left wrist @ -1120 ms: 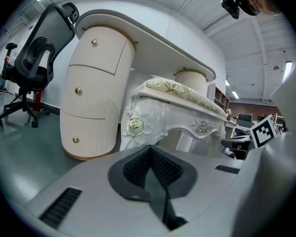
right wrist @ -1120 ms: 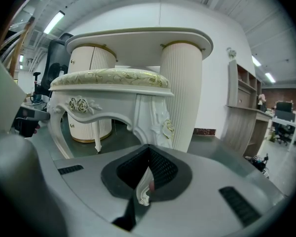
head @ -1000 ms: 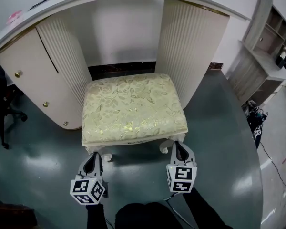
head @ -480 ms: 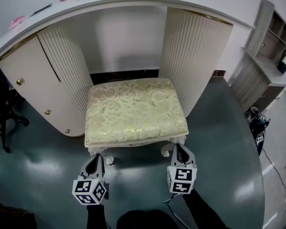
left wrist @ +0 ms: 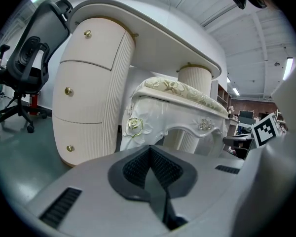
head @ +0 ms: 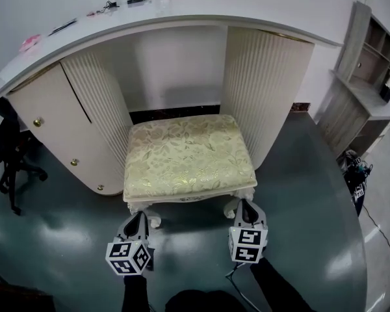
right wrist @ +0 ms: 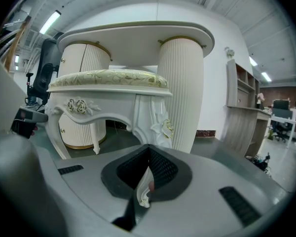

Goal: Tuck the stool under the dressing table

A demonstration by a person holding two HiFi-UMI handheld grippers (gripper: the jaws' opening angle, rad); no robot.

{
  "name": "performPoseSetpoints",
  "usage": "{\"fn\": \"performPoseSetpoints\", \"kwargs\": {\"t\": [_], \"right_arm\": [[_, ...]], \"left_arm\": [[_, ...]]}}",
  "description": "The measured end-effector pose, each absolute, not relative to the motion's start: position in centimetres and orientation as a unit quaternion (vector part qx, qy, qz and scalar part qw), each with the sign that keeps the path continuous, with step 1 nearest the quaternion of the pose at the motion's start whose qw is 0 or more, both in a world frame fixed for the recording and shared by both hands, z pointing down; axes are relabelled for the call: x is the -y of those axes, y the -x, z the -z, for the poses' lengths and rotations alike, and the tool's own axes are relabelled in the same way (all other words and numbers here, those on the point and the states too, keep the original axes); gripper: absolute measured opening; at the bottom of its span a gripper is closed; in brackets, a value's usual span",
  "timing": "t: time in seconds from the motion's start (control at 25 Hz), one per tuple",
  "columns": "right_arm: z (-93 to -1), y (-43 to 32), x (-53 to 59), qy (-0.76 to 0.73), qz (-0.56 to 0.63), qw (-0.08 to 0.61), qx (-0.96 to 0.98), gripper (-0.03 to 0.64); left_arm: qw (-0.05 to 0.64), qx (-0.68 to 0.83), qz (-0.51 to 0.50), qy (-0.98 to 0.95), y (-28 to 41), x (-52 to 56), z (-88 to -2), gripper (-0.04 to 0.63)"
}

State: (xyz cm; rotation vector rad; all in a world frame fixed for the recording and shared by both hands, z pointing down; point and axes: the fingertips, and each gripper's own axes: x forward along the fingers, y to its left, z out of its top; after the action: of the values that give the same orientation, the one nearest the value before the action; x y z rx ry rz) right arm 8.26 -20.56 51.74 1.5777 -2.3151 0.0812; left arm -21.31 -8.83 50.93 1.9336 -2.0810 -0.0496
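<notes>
The stool (head: 188, 155) has a cream floral cushion and white carved legs; it stands partly in the opening of the white dressing table (head: 201, 12). My right gripper (head: 246, 205) is at its front right leg, shut on that leg's white-and-gold foot (right wrist: 144, 191), which shows between the pads in the right gripper view. Beside the front left leg (head: 153, 221) sits my left gripper (head: 138, 218), shut, with nothing visible between its pads in the left gripper view. That leg's rose carving (left wrist: 134, 126) is just ahead.
The table's drawer cabinet (head: 58, 122) flanks the opening on the left and a ribbed column (head: 266, 83) on the right. A black office chair (head: 6, 155) stands far left. A shelf unit (head: 364, 77) and cables on the floor (head: 354, 174) are at the right.
The stool has slid a little deeper into the table's opening. Both grippers have stayed at its front legs and moved with it.
</notes>
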Motion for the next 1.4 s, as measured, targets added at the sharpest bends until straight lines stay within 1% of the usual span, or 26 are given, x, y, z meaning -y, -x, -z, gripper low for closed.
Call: {"fn": "performPoseSetpoints", "kwargs": {"t": [0.16,0.6,1.04,1.4], "right_arm": [[-51.3,-8.5,20.1,-0.547,-0.048,0.159,0.820,0.006],[-46.7,-9.6,14.2,-0.495,-0.100,0.104,0.857,0.006],[-44.3,-12.5,7.9,-0.490,-0.088,0.110,0.860,0.005],[-43.5,-13.2,4.4,-0.482,-0.087,0.112,0.865,0.005]], "left_arm": [[0.156,0.728,0.019,-0.668,20.9,8.2,-50.5,0.008],[0.133,0.714,0.034,-0.686,18.2,3.1,-46.0,0.008],[0.131,0.700,0.038,-0.701,15.1,-2.7,-43.1,0.008],[0.133,0.701,0.044,-0.699,13.6,-6.1,-42.4,0.008]]}}
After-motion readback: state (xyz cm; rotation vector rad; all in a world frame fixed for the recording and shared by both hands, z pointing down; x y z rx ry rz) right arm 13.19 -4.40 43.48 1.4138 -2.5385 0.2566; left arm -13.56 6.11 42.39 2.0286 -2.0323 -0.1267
